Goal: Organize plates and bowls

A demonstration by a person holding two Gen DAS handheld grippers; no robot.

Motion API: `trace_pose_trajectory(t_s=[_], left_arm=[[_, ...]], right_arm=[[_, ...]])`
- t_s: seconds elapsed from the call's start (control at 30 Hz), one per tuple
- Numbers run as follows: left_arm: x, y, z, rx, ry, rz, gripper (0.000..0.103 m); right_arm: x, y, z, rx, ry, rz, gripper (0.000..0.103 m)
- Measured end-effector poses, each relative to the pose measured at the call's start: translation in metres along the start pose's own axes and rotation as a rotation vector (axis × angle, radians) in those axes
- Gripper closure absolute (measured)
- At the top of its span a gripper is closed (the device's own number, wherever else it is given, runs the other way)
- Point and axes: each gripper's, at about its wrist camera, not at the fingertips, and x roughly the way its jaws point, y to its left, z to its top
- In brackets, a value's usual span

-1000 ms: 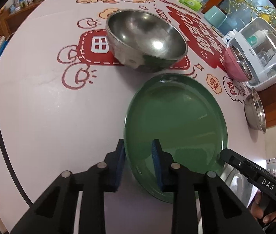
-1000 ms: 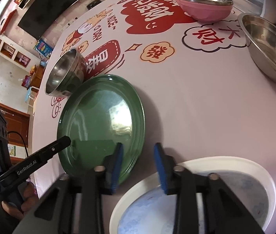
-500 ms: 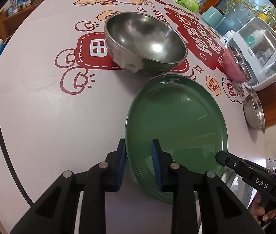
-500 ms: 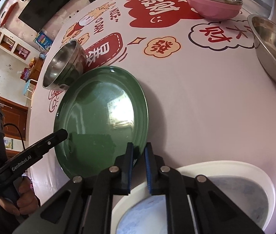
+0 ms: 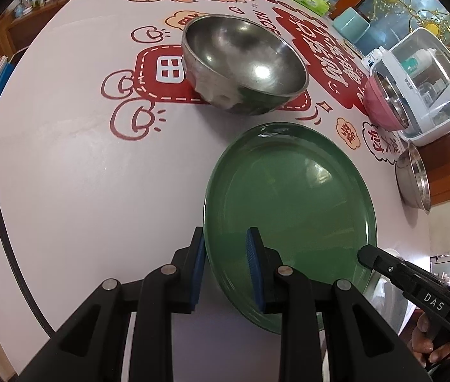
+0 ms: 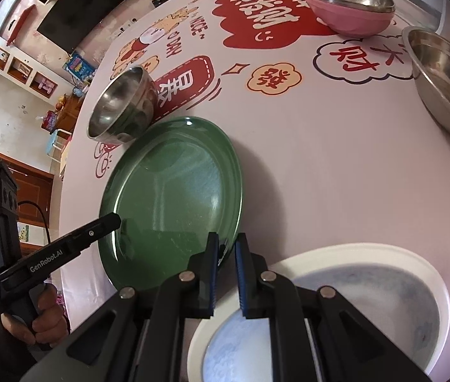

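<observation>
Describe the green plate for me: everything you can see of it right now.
The green plate is round, glossy dark green, shallow, with a raised rim; it looks like enamel or glazed ware and is empty. It lies on the printed tablecloth, just in front of the steel bowl. The right gripper is closed on its near rim beside the white plate. The left gripper straddles the opposite rim, jaws open. Whether one edge is lifted is unclear.

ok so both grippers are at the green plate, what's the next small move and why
Probably close the left gripper on the green plate. Its jaws straddle the near rim but stand open, while the right gripper already pinches the opposite edge. With both holding, the plate could be lifted toward the white plate.
</observation>
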Motion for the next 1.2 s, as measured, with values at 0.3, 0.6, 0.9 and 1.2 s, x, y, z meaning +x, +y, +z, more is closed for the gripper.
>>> trace_pose_trajectory(t_s=[0.3, 0.6, 0.9, 1.2], left_arm=[[-0.023, -0.013, -0.011, 0.046, -0.018, -0.019, 0.079], [-0.049, -0.025, -0.028, 0.106, -0.049, -0.041, 0.079], [-0.064, -0.048, -0.044, 0.195, -0.060, -0.063, 0.079], [-0.060, -0.074, -0.061, 0.292, -0.024, -0.068, 0.079]], right_arm=[[-0.029, 0.002, -0.014, 0.007, -0.056, 0.002, 0.093], [-0.057, 0.000, -0.036, 0.034, -0.112, 0.004, 0.093], [-0.080, -0.012, -0.064, 0.087, -0.174, -0.009, 0.093], [-0.095, -0.035, -0.093, 0.178, -0.218, -0.019, 0.093]])
